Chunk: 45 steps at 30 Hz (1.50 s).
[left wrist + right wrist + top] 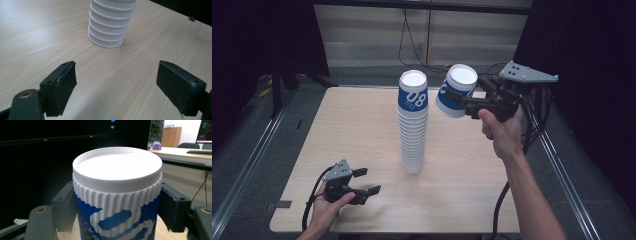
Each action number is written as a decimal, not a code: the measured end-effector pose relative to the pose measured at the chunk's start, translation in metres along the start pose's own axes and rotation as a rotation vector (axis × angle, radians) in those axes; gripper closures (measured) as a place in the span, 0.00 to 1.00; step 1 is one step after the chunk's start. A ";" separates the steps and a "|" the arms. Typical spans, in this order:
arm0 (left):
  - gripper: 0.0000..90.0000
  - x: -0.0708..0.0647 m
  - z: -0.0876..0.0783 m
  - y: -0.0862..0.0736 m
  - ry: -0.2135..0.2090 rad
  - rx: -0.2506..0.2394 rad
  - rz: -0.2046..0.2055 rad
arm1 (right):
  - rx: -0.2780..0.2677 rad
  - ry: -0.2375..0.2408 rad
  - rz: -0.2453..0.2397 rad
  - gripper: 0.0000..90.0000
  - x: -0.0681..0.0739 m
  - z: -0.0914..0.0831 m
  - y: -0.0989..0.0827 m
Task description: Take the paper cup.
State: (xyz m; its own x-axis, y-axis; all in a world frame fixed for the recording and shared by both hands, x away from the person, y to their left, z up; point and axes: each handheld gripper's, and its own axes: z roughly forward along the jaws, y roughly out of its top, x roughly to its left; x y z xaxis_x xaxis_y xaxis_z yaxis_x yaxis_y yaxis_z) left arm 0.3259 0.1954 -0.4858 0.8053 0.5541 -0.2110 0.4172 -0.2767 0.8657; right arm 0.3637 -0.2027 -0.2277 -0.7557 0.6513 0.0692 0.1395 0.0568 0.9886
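On the pale wooden table (362, 130), the inverted blue-and-white paper cup (456, 91), light, ribbed and easily crushed so best held gently around its mid-wall, hangs tilted at three o'clock from the cup stack (413, 122), clamped in the right gripper (462, 99), while the left gripper (368, 183) rests wide and empty at seven o'clock.

The right hand-held gripper (117, 205) grips a white paper cup (117, 195) between its two black jaws, one pressed against each side of the ribbed wall. The cup is upside down, its flat white base facing up and slightly towards the camera. Blue print runs across the ribbed wall below the plain white band at the base. Behind the cup, to the hand-held gripper's left, all is dark. Beyond it to the right stands a pale desk (180, 152) with a keyboard (198, 151), and a black cable (201, 187) hangs below.
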 end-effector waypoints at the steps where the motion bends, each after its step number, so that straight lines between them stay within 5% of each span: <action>1: 0.18 0.000 0.000 0.000 -0.002 -0.003 -0.004 | 0.000 0.000 0.000 0.30 0.000 0.000 0.000; 11: 0.18 -0.007 0.002 0.003 -0.018 0.005 0.025 | 0.051 0.018 0.014 0.30 0.001 -0.002 -0.033; 15: 0.18 -0.009 0.001 0.007 -0.056 -0.024 0.012 | 0.068 0.028 0.025 0.30 0.003 -0.001 -0.048; 28: 0.18 -0.017 0.006 0.026 -0.069 -0.049 0.064 | 0.124 0.068 0.054 0.30 0.017 0.011 -0.093; 33: 0.18 -0.020 0.011 0.033 -0.107 -0.045 0.069 | 0.124 0.088 0.071 0.30 0.020 0.015 -0.103; 35: 0.18 -0.023 0.015 0.038 -0.159 -0.061 0.042 | 0.130 0.094 0.072 0.30 0.022 0.017 -0.109; 45: 0.21 -0.034 0.026 0.060 -0.194 -0.060 0.103 | 0.167 0.118 0.103 0.30 0.031 0.024 -0.137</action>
State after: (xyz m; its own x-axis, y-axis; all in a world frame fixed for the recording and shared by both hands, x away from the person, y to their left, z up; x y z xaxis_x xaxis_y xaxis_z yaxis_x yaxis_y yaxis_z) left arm 0.3349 0.1396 -0.4388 0.9105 0.3627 -0.1987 0.3078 -0.2736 0.9113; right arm 0.3365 -0.1720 -0.3644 -0.8003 0.5675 0.1934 0.3161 0.1252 0.9404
